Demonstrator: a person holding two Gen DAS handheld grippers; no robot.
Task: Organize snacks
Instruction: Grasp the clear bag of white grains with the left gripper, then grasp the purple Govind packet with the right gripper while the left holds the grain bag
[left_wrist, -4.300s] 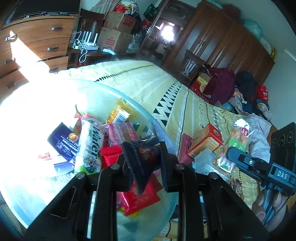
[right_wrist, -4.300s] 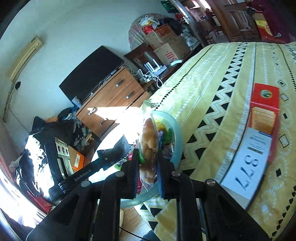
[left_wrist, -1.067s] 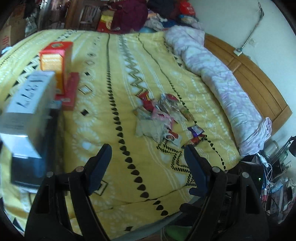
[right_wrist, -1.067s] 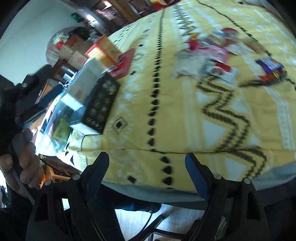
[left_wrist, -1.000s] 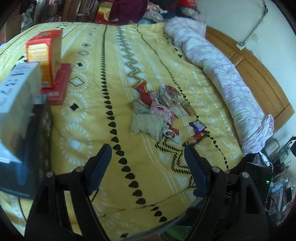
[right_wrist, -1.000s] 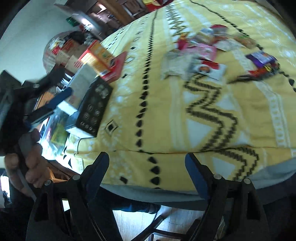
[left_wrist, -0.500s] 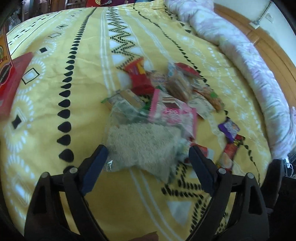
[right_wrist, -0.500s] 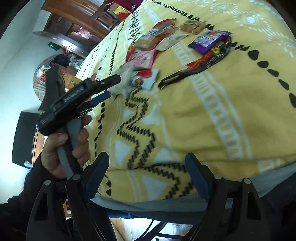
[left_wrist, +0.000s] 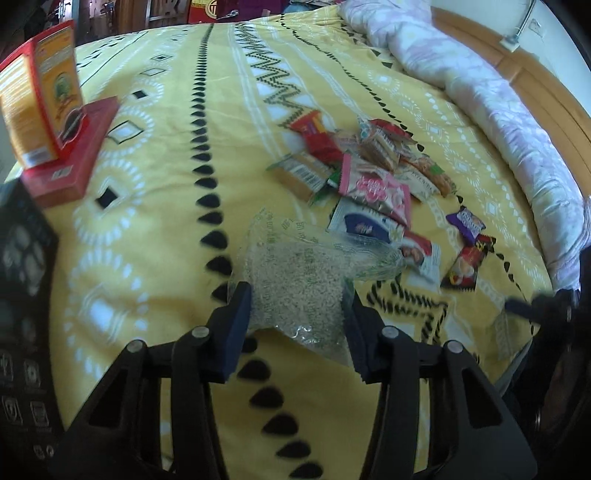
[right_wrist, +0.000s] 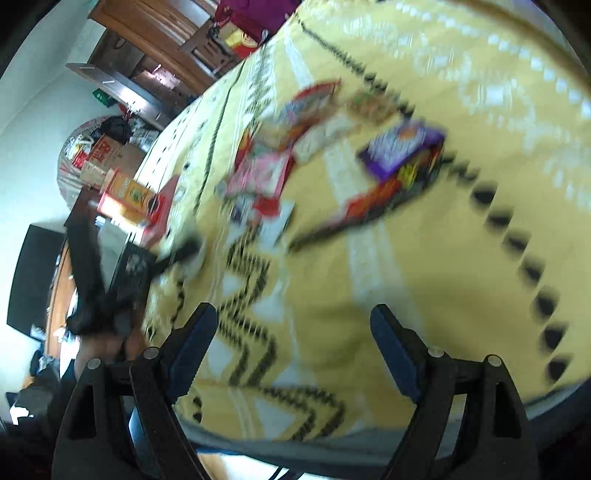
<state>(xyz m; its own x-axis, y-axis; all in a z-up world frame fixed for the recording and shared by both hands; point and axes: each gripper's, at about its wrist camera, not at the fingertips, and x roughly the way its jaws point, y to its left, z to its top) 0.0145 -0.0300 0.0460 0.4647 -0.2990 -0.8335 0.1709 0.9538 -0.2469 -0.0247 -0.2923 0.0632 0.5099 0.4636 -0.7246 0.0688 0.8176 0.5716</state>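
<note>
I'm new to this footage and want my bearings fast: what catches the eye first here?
A scattered heap of bright snack packets lies mid-bed on the yellow patterned bedspread. Nearest the camera, the left hand-held gripper is closing its jaws around a clear bag of pale grains at the heap's near edge. Off to the left, an orange box stands upright on a flat red box.

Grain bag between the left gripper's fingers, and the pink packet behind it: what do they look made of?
Grain bag: thin clear plastic film, probably; the pale grains show through and it crinkles glossily. Pink packet: opaque printed wrapper, likely plastic or foil laminate, slight sheen.
</note>
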